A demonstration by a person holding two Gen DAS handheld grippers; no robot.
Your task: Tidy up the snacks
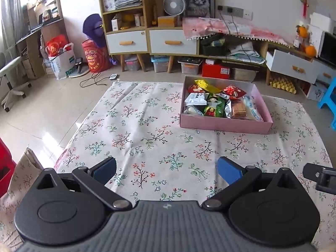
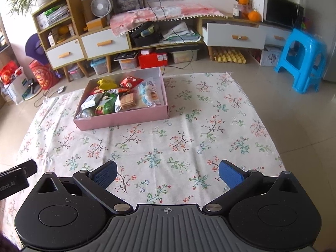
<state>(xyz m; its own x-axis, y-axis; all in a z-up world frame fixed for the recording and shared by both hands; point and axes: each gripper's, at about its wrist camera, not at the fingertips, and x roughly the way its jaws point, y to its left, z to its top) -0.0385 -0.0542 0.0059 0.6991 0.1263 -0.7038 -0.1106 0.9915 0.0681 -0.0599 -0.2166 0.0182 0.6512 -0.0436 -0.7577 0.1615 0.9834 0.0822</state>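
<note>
Pink box (image 1: 224,125) filled with packaged snacks (image 1: 216,103), resting on the floral cloth (image 1: 147,126) toward its far side, close to the low cabinets (image 1: 151,40). Among the packets: green wrapper (image 1: 214,106), red bag (image 1: 233,90), yellow packet (image 1: 204,84), stack of brown crackers (image 1: 238,110). Nearer the cameras, left gripper (image 1: 167,171) with blue pads spread wide apart, nothing between them, above bare cloth. Right gripper (image 2: 168,173) likewise spread wide and holding nothing, well short of the box. Blue stool (image 2: 302,61) off to the right on the tiled floor.
</note>
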